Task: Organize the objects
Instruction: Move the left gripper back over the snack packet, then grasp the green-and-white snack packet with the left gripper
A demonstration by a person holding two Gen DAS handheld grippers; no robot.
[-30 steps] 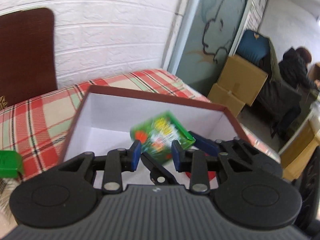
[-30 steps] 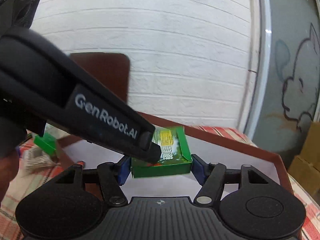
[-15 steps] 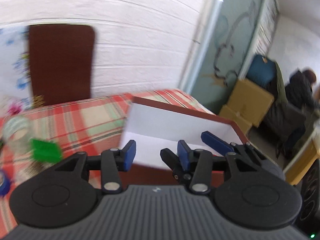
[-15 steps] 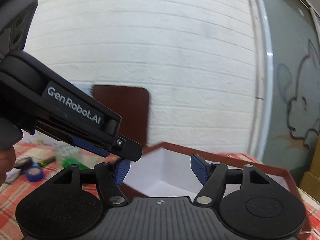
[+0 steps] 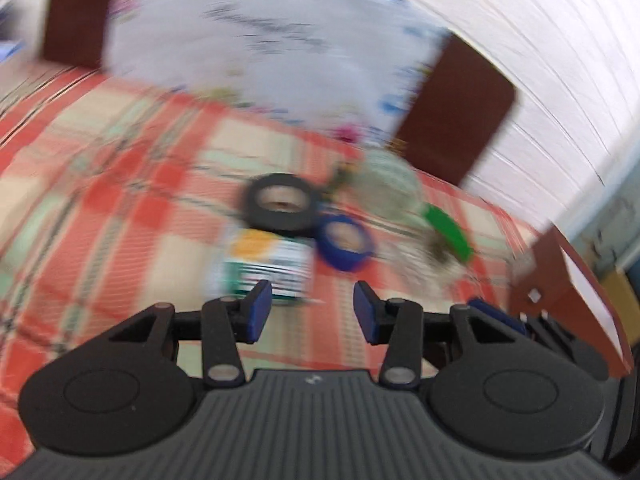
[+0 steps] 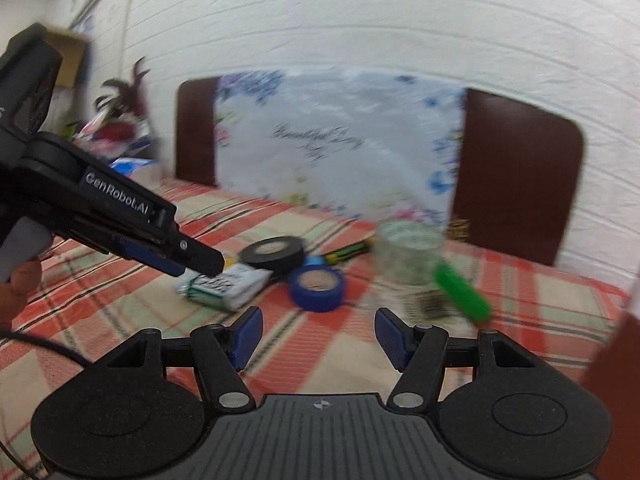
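Both grippers are open and empty above the plaid tablecloth. My left gripper [image 5: 313,311] hovers just short of a white-and-green packet [image 5: 269,266]; it also shows from the side in the right wrist view [image 6: 200,262], over that packet [image 6: 226,286]. My right gripper [image 6: 319,335] faces a blue tape roll [image 6: 318,284], a black tape roll [image 6: 274,255], a clear tape roll [image 6: 408,256] and a green bar [image 6: 462,294]. In the blurred left view the black roll [image 5: 280,206], blue roll [image 5: 345,244] and green bar [image 5: 446,232] lie beyond the packet. The brown box [image 5: 568,280] with white inside stands at the right.
Two dark brown chair backs [image 6: 516,176] [image 6: 196,134] stand behind the table against a white brick wall, with a floral white sheet [image 6: 340,140] between them. A pen-like stick [image 6: 348,250] lies behind the blue roll. Clutter and a plant sit far left.
The green printed box that both grippers held over the brown box is gone from them. Both grippers have opened and swung left, away from the brown box toward the loose items on the table.
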